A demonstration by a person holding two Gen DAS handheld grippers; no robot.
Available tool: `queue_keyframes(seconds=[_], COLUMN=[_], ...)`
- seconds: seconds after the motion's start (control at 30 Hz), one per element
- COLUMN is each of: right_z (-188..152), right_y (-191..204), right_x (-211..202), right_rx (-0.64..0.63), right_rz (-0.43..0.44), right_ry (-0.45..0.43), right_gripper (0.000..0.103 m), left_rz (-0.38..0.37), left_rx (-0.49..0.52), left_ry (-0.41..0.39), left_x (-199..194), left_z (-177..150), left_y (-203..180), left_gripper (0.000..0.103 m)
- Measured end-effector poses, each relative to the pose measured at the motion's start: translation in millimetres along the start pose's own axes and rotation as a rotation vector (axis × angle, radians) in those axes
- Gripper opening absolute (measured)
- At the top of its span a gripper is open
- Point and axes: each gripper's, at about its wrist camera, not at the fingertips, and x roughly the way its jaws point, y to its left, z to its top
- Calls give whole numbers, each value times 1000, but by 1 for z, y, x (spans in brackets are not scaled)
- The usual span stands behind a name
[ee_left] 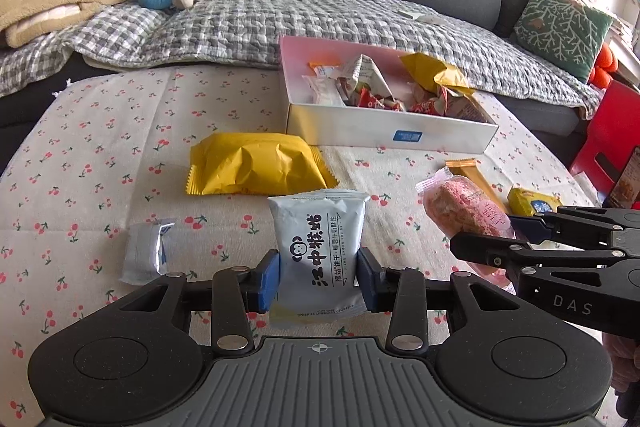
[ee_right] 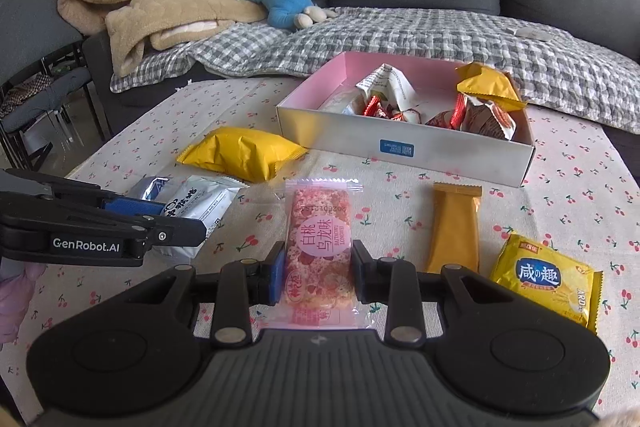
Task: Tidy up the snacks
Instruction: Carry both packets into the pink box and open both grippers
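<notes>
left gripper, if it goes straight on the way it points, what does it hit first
Probably the yellow packet, which lies right beyond the grey packet that the left gripper holds. Depth is unclear, so it may pass above.

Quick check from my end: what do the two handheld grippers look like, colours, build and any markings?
Both match: black linkage arms with silver pivot screws, blue pads on the jaws, and a ribbed grey body flanked by round black housings. The left gripper reads "GenRobot.AI" on its side; the right gripper reads "DAS". No cables are visible.
</notes>
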Motion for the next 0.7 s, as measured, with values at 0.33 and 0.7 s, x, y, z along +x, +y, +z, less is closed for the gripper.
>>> queue_keyframes(seconds=[0.33,0.7], right_z=[26,70], right_y=[-15,-49], right_x=[0,21], right_rx=[28,157], right_rz=[-51,-106], right_ry=[-63,-111], right_gripper=[30,30], left_rz=[-11,41], left_rx=[-25,-6], left_ry=[-66,-71], left_x=[-3,32], left_z=[37,89], left_y=[-9,-12], left_gripper=[38,38])
